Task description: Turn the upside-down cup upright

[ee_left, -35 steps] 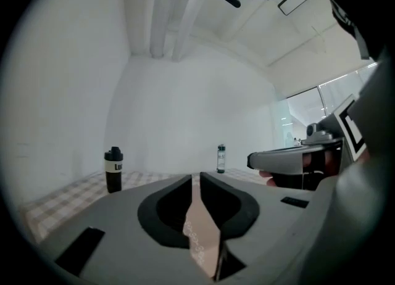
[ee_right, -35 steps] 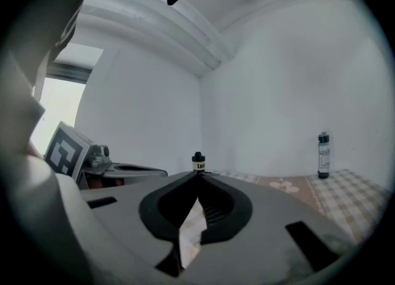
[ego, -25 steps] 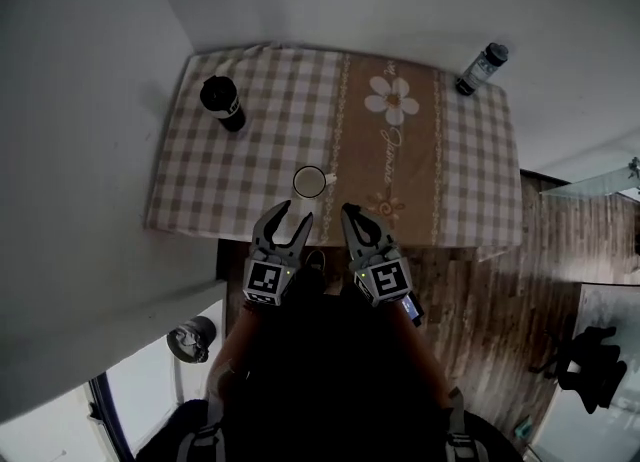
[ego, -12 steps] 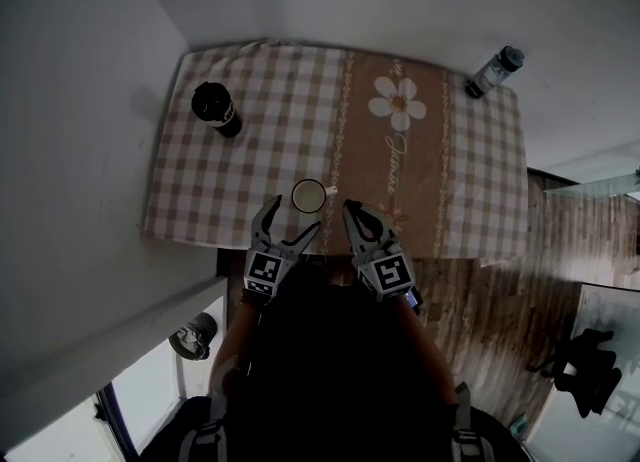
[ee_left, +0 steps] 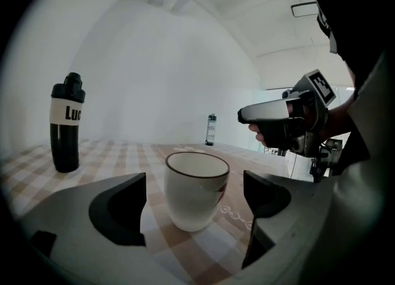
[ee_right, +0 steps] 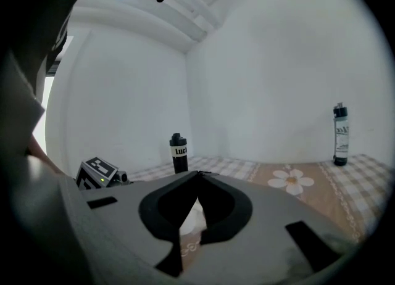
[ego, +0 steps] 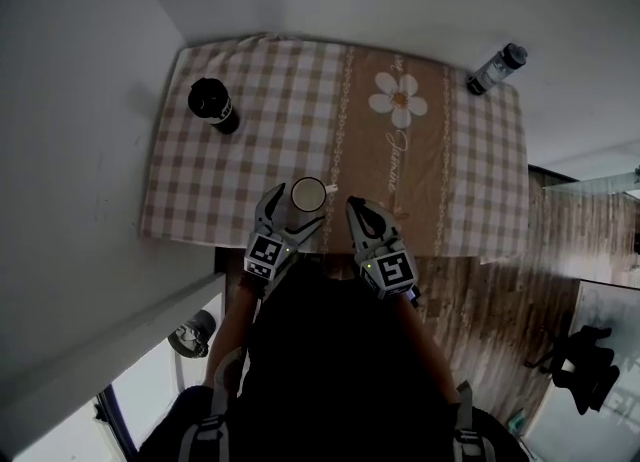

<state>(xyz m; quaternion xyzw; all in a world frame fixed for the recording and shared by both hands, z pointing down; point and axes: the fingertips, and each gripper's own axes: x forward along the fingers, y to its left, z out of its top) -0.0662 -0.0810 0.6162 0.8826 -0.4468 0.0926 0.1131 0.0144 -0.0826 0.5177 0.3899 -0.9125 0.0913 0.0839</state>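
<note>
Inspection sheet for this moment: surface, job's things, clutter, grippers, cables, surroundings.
Surface: checked tablecloth with a flower print.
Job's things: white cup upright, rim up, near the front edge.
Clutter: black bottle far left; clear bottle at the far right corner.
Grippers: left gripper open, its jaws have just been opening, with the cup between them and clear of both; right gripper shut, empty.
Cables: nothing seen.
Surroundings: white walls; wooden floor at right.

Plain home room, checked floral tablecloth, wood-plank floor, bare white walls
</note>
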